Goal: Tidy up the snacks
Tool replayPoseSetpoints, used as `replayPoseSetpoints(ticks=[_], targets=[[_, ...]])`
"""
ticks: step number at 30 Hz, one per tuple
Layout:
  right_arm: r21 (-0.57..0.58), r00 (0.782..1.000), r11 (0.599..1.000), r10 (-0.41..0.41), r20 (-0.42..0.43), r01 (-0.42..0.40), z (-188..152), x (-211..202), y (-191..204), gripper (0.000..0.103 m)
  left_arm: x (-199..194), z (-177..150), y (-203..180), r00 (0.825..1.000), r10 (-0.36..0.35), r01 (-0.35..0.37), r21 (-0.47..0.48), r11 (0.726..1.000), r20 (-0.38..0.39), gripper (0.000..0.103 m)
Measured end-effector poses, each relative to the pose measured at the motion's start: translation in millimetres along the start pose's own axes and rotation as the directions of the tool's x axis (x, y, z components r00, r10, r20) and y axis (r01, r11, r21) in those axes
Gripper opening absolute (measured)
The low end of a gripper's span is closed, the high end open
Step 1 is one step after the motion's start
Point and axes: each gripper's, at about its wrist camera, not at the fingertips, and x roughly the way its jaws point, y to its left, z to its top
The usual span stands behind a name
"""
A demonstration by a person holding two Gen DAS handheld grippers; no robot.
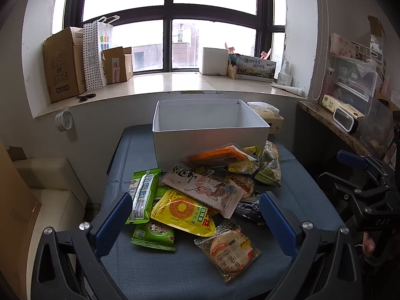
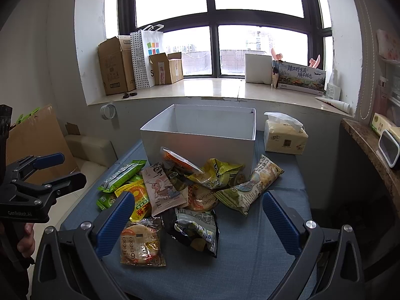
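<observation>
Nearest you, both claws are spread wide and hold nothing: your left claw [image 1: 195, 215] hovers over the near-left of the pile, your right claw [image 2: 197, 221] over the near-right, neither touching a packet. Just ahead on the blue-covered counter [image 2: 250, 262] lie the round rice-cracker packet [image 1: 228, 250] and the dark crinkled bag [image 2: 196, 227]. Behind them the snacks heap together: the yellow pouch [image 1: 183, 211], the green packets [image 1: 143, 195], the illustrated white packet [image 1: 206, 188], the orange tray pack [image 1: 216, 156] leaning against the box. Farthest, the white box [image 1: 210, 135] looks empty as far as its inside shows, so by my reading the sorting has barely begun and every packet remains outside.
</observation>
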Motion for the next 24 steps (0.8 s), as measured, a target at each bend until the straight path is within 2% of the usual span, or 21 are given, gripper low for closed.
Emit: replayPoseSetpoints(ticks=[24], targets=[[-0.002,1.0,1.0,0.0,-0.005,0.0,-1.3,0.6,1.3,0.103,0.3,-1.1,1.9,1.0,-0.003,0.003,-0.002,1.0,-0.003,0.103]])
